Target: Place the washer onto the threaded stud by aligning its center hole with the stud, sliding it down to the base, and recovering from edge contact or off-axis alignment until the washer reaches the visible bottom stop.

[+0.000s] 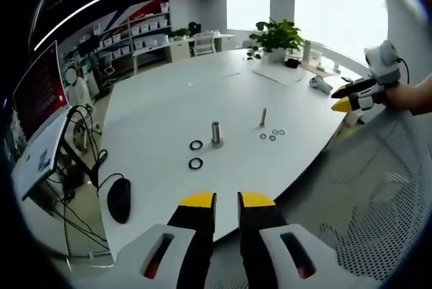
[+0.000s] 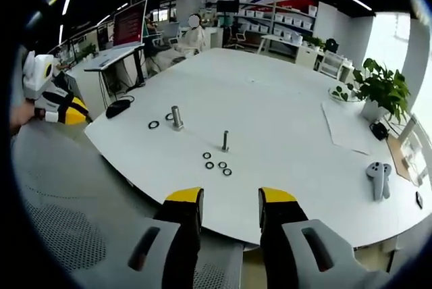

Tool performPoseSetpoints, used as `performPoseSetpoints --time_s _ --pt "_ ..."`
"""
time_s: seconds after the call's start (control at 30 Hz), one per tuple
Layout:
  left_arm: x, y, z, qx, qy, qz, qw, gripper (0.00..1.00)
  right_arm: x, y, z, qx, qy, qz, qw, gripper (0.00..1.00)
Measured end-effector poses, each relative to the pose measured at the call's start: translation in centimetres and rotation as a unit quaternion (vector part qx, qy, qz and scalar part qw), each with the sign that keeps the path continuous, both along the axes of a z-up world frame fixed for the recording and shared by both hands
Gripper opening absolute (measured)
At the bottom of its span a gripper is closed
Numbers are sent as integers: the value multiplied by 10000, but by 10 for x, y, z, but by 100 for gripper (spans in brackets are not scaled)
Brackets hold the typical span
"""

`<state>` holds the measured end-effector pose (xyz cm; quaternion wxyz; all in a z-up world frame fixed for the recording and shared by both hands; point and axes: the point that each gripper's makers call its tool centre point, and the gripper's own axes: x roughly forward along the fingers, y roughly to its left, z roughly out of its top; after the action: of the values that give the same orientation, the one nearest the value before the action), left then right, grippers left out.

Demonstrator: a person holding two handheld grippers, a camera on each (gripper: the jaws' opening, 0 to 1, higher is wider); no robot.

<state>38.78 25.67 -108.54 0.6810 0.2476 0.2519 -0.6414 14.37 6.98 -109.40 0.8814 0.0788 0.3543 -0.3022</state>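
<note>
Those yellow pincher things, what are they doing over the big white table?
A person holds one in each hand. The left gripper and the right gripper are both open and empty, back from the table edge. On it stand a thin threaded stud with four small washers beside it, and a thicker metal post with two dark rings. Nothing has been picked up.

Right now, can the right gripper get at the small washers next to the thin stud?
Probably yes. The right gripper is open and empty, short of the table edge, with bare tabletop between it and the small washers beside the thin stud. Nothing stands in the way.
</note>
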Motion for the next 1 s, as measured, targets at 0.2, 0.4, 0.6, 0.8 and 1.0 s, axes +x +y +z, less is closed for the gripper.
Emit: performPoseSetpoints --time_s 0.2,0.4,0.6,0.8,1.0 --pt "1 0 -1 10 -1 16 10000 10 0 1 0 8 25 26 10000 35" --pt "2 0 -2 21 3 33 10000 9 0 1 -2 28 57 42 10000 35" --pt "2 -1 -1 -10 5 53 10000 9 0 0 -3 27 102 76 9999 34" --pt "4 -2 -3 -2 -3 71 10000 9 0 0 -2 30 90 63 9999 34" --pt "4 -1 -3 16 1 86 10000 9 0 1 -2 25 75 68 9999 34"
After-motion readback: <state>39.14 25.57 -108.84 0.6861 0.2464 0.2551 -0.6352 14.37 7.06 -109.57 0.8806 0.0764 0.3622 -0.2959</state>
